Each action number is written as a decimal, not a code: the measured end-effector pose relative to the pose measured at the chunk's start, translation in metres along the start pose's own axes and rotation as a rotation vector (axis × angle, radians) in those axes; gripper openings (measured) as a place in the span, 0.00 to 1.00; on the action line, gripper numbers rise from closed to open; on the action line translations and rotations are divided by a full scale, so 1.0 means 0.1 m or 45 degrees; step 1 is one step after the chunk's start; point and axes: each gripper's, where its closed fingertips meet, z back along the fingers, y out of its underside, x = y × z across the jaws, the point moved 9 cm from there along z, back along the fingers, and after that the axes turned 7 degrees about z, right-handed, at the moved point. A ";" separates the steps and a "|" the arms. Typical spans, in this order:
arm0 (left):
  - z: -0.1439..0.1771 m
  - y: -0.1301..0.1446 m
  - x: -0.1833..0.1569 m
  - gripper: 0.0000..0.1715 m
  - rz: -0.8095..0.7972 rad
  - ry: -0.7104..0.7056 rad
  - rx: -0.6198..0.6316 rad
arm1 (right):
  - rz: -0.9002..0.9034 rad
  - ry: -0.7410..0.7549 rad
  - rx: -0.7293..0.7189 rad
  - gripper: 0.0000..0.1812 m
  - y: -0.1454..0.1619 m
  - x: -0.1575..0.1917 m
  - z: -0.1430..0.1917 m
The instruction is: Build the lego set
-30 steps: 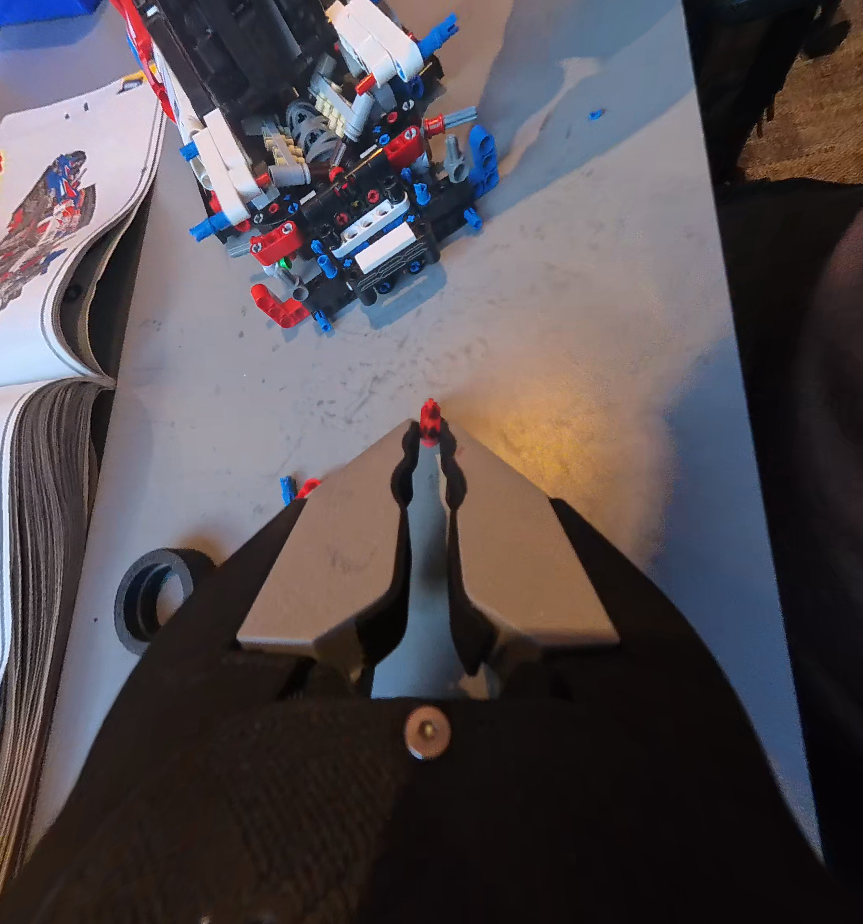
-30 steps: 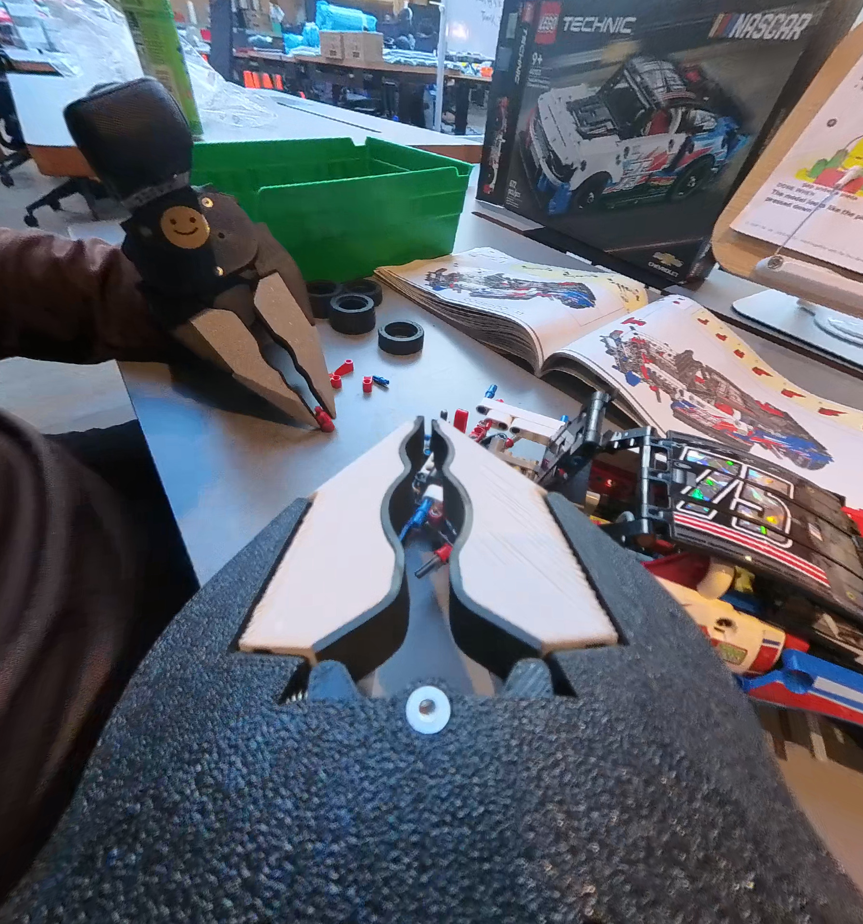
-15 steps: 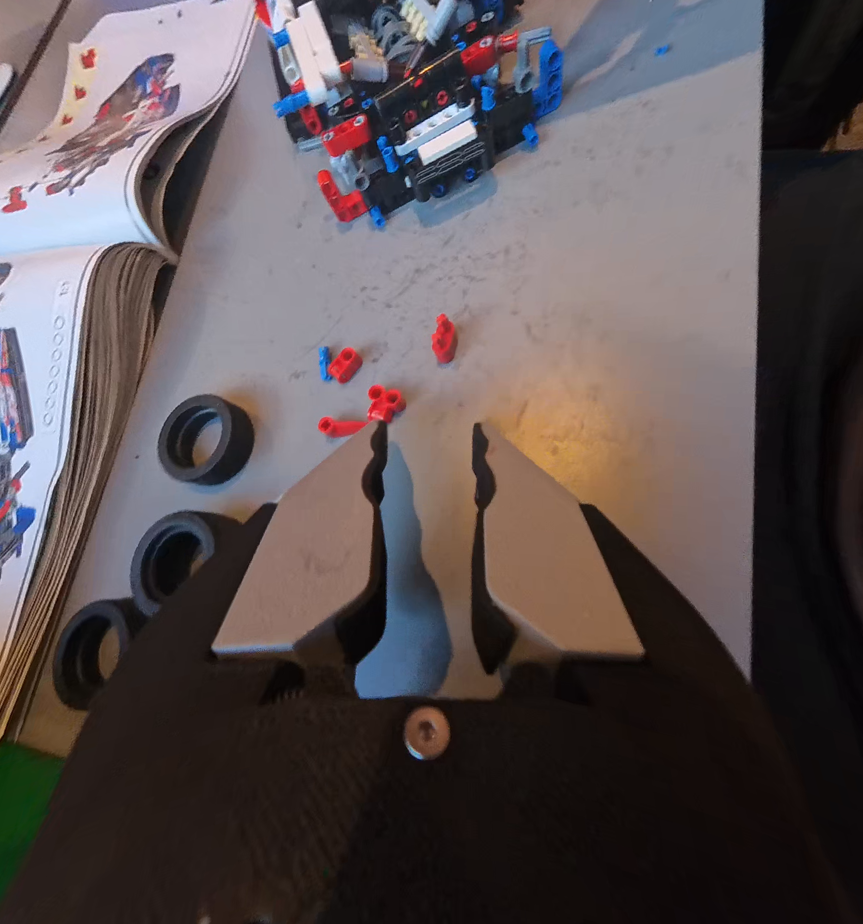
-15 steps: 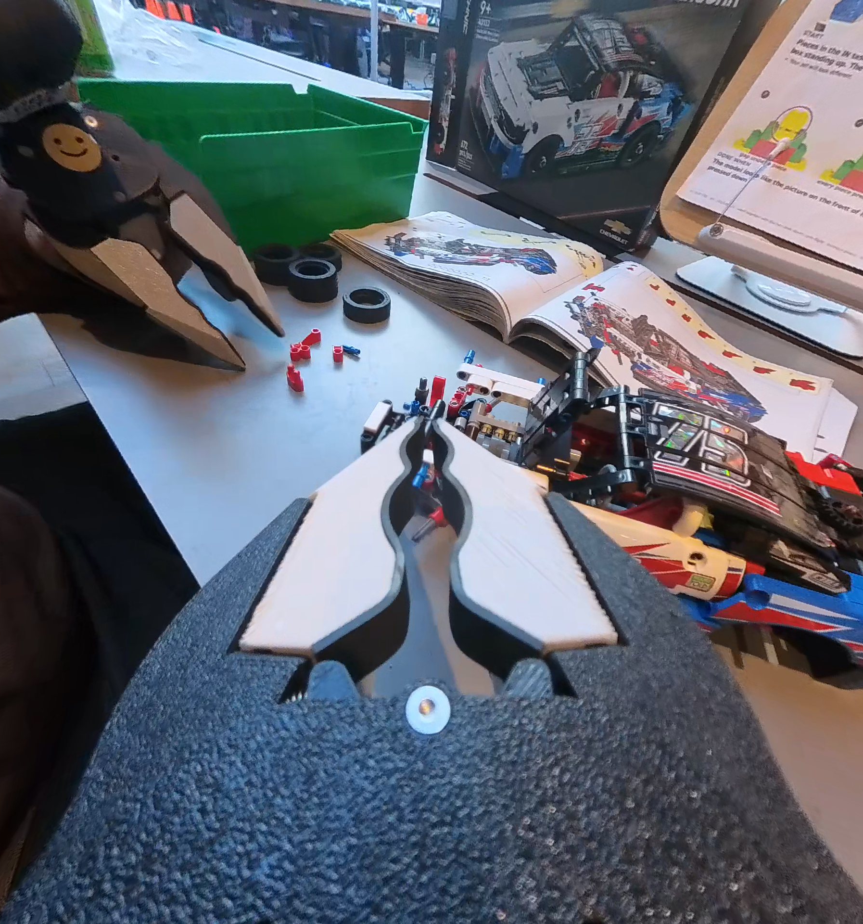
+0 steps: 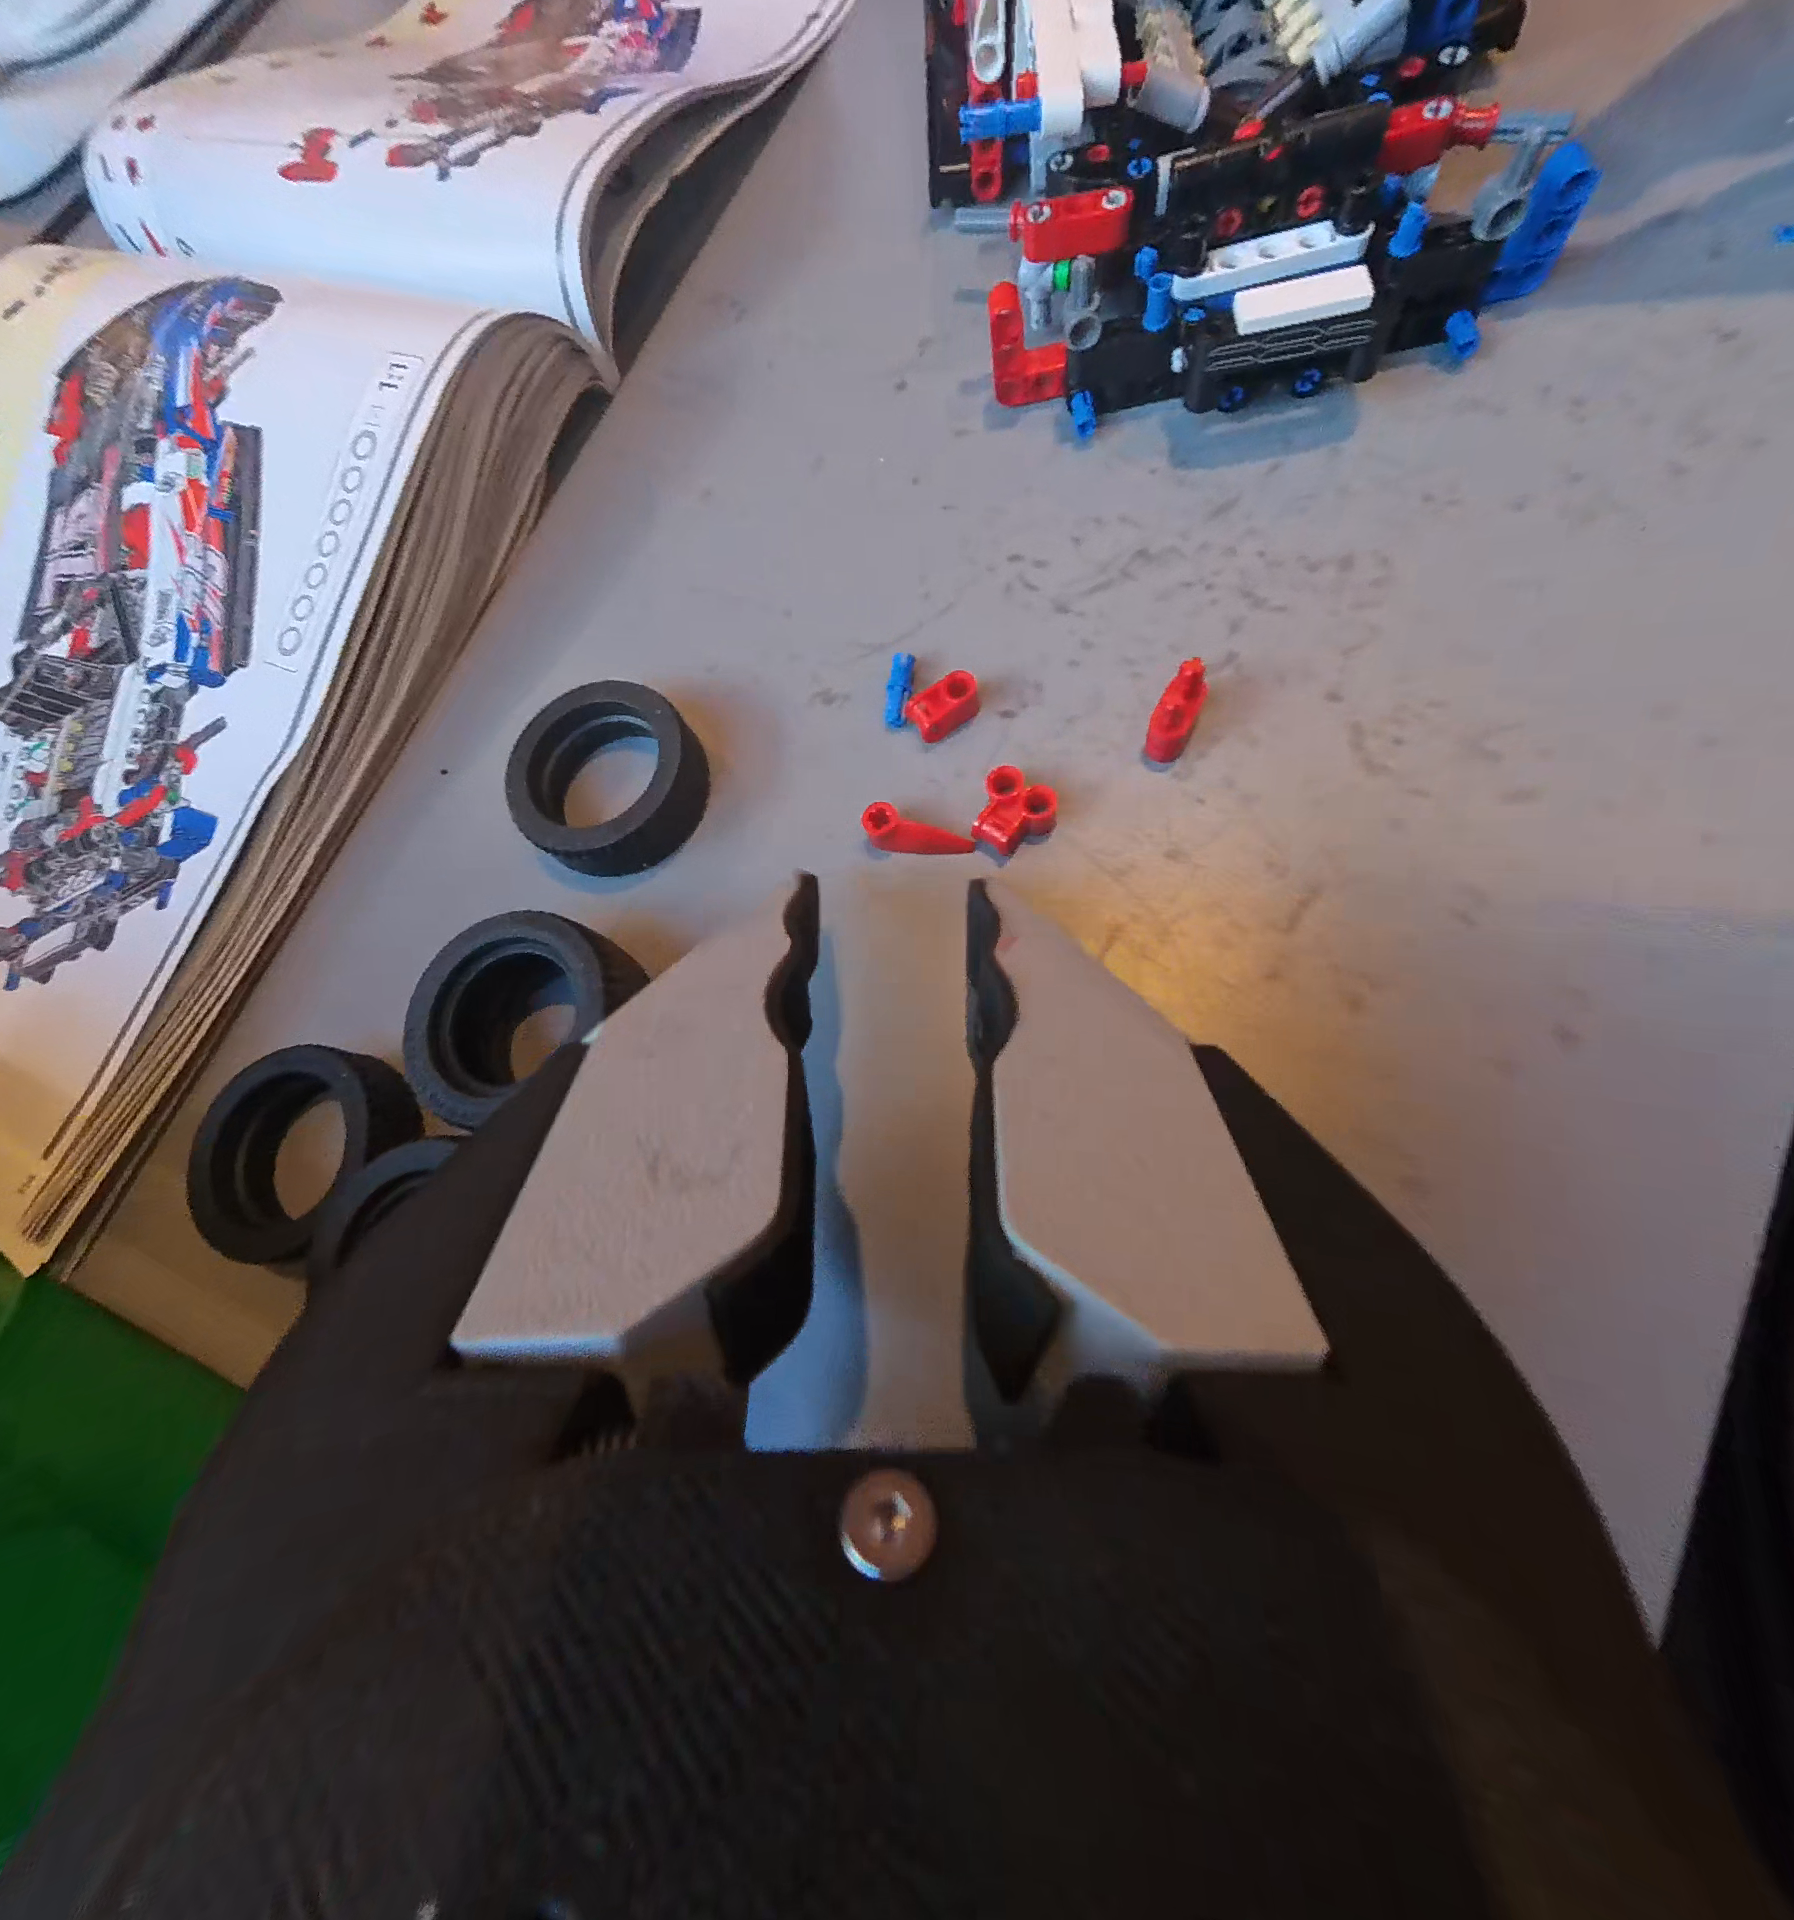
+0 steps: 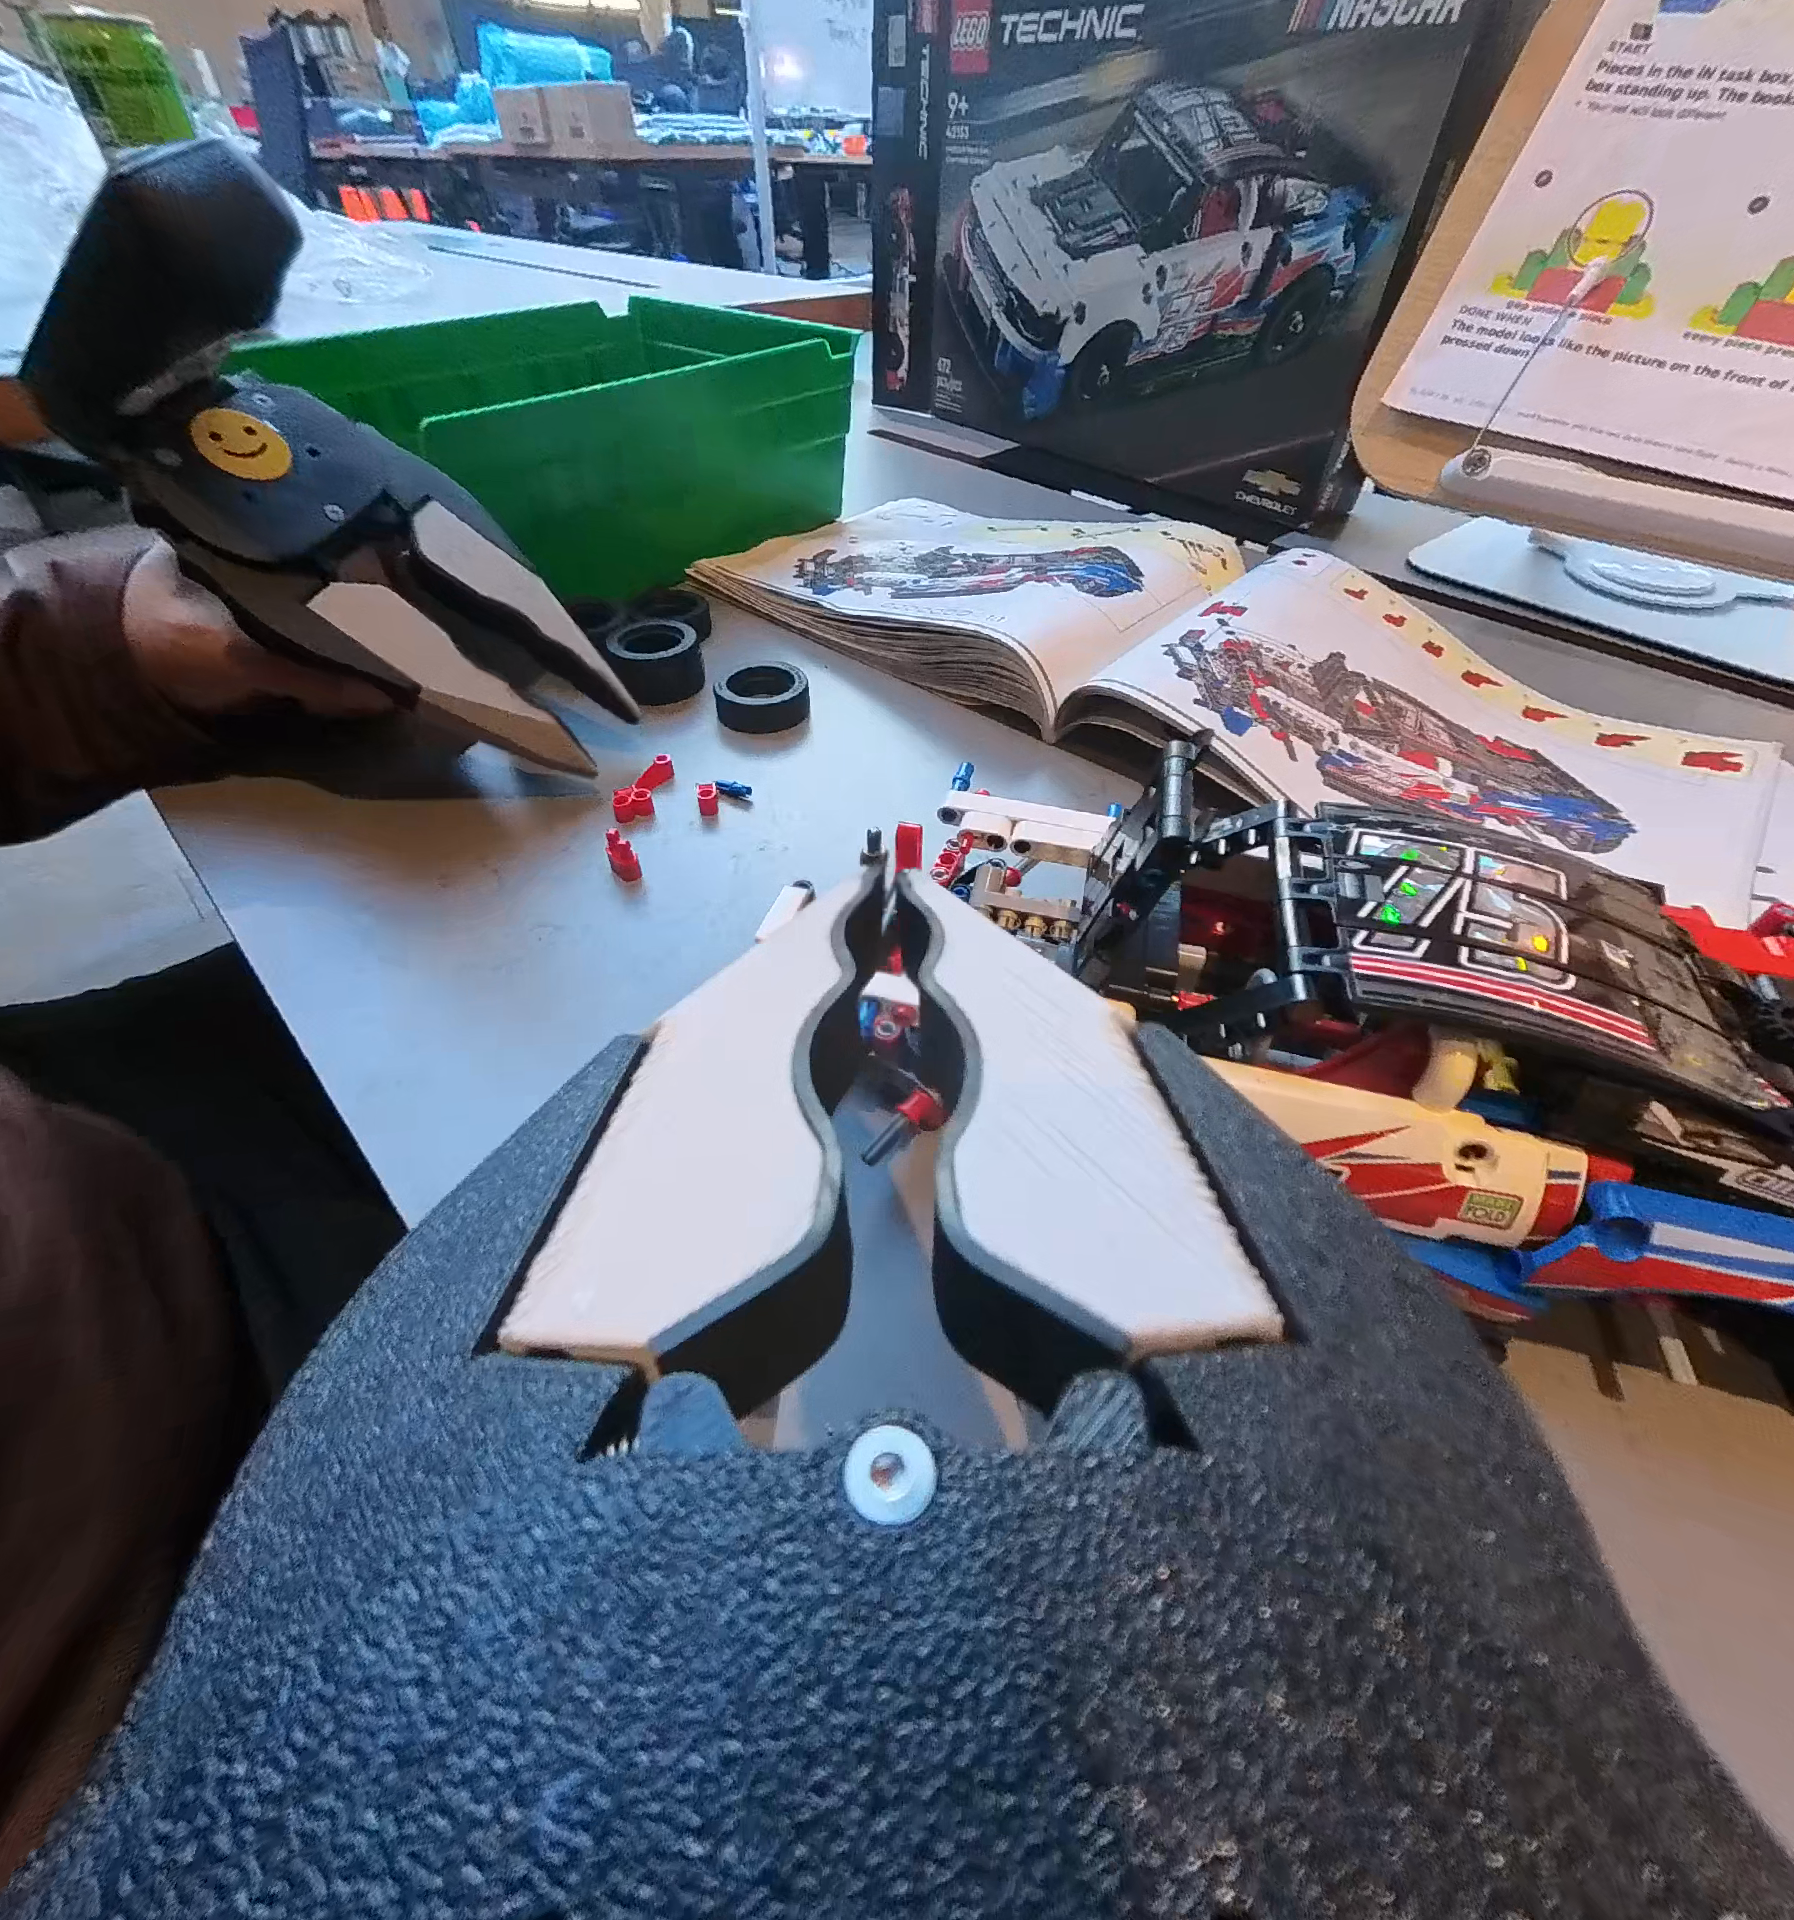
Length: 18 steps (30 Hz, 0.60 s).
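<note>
On the table, loose connector pieces lie between the tyres on the left and the part-built car farther ahead; the open instruction booklet lies left of the tyres, the bin behind them.

Left wrist view: camera sits behind left gripper, looks steeply down along its fingers at grey table, close above surface. Right wrist view: camera behind right gripper, aimed more level across table toward green bin and box, background hall visible. Shared by both views: loose red pieces, black tyres, open booklet, car model. Right view also catches left gripper from side.
</note>
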 end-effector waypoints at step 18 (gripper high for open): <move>-0.08 -0.10 0.24 0.07 0.122 -0.146 -0.067 | -0.039 -0.107 -0.075 0.00 0.02 -0.14 -0.06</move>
